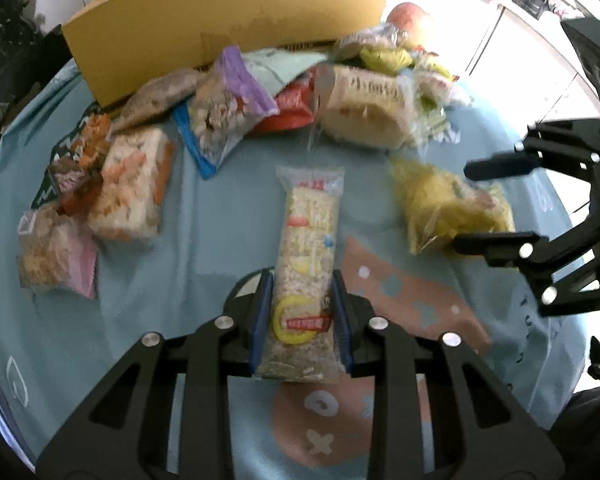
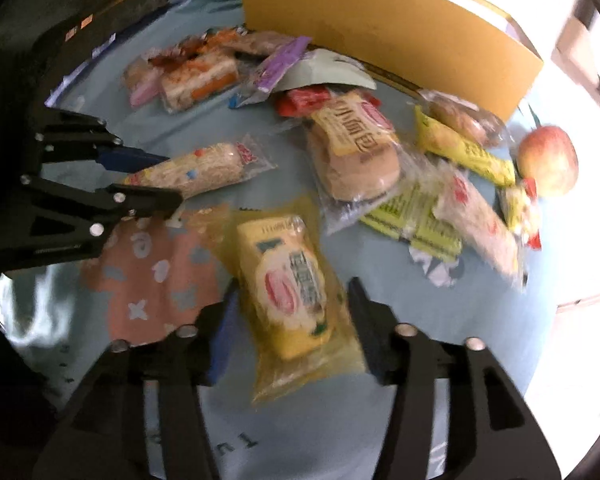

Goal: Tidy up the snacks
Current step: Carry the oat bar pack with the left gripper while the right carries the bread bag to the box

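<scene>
In the left wrist view, my left gripper (image 1: 302,320) is sitting low in the frame's centre, its jaws clamping a long rice bar (image 1: 305,264) by its near end; the bar is lying on the blue table (image 1: 204,240) and pointing up the frame. At the right edge my right gripper (image 1: 466,208) is reaching in with jaws apart on either side of a yellow packet (image 1: 444,208). More snacks are lying across the upper half in front of a cardboard box (image 1: 228,20), with an apple (image 1: 410,20) at upper right.

In the right wrist view, my right gripper (image 2: 292,320) is straddling the yellow packet (image 2: 292,284) at lower centre, jaws apart and not pressing it. My left gripper (image 2: 168,180) is gripping the rice bar (image 2: 204,168) at centre left. The box (image 2: 380,32) is standing at the top, the apple (image 2: 548,160) at the right edge.
</scene>
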A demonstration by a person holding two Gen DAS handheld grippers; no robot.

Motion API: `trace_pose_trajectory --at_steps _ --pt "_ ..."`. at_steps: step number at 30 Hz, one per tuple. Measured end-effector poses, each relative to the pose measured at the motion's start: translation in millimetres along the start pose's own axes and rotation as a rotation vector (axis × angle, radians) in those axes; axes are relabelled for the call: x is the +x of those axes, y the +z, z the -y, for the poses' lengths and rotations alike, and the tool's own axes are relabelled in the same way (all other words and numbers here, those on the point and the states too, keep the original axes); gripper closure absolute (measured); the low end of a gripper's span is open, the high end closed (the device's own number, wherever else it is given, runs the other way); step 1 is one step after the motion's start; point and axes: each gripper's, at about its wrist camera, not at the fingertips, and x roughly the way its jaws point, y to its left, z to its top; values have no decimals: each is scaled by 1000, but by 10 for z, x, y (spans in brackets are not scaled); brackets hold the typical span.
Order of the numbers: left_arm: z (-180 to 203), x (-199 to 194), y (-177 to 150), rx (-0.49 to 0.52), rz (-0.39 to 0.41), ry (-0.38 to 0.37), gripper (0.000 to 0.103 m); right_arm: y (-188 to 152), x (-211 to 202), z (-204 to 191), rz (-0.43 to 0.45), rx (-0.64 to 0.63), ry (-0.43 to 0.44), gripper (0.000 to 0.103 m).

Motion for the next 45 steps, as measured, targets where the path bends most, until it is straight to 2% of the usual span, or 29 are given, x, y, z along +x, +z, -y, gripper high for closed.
trace_pose_trajectory --at_steps 1,2,5,10,20,27,45 --pt "-7 22 -6 -6 -5 5 74 1 74 -1 -30 -4 0 44" --pt "-14 30 -6 -11 -4 5 74 -8 120 -8 -44 1 14 48" --pt "11 37 30 -12 13 4 74 -17 48 -15 -16 29 59 63" --pt "-72 -178 33 -35 83 -26 75 -81 -209 23 43 106 135 64" --pt "-94 -627 155 -60 203 -53 75 -70 -718 233 158 201 124 64" --pt "-77 -857 250 -67 268 -53 75 20 -982 225 212 207 109 64" --pt "-193 -1428 666 -115 353 24 75 284 -1595 385 359 254 75 64"
